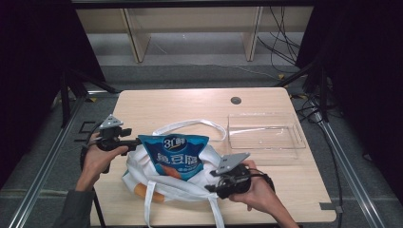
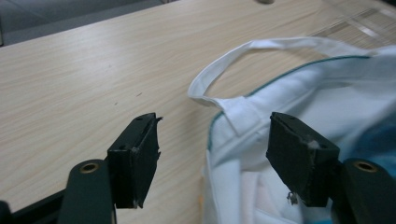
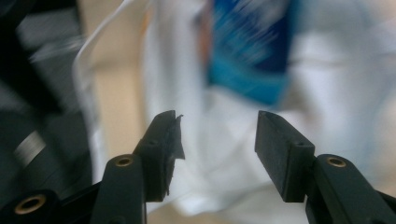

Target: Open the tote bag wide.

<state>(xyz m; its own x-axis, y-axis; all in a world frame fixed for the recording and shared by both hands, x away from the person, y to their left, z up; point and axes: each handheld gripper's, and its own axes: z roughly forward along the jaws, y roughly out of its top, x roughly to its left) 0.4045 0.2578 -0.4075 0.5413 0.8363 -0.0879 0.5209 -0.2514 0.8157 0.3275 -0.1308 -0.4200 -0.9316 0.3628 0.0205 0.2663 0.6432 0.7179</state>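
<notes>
A white cloth tote bag (image 1: 142, 164) lies on the wooden table (image 1: 190, 102), and a blue snack packet (image 1: 176, 154) with white lettering stands up out of its mouth. My left gripper (image 1: 137, 141) is at the bag's left rim. In the left gripper view it (image 2: 212, 135) is open, with the bag's hem (image 2: 238, 119) and the root of a handle (image 2: 261, 46) between the jaws, untouched by the pads. My right gripper (image 1: 210, 187) is at the bag's right side. In the blurred right gripper view it (image 3: 217, 135) is open before white cloth and the packet (image 3: 252, 46).
A clear plastic tray (image 1: 263, 135) sits on the table to the right of the bag. A small round grommet (image 1: 235, 100) is set in the tabletop behind it. Something orange (image 1: 142, 192) shows at the bag's front left corner. One bag handle (image 1: 190, 124) loops toward the tray.
</notes>
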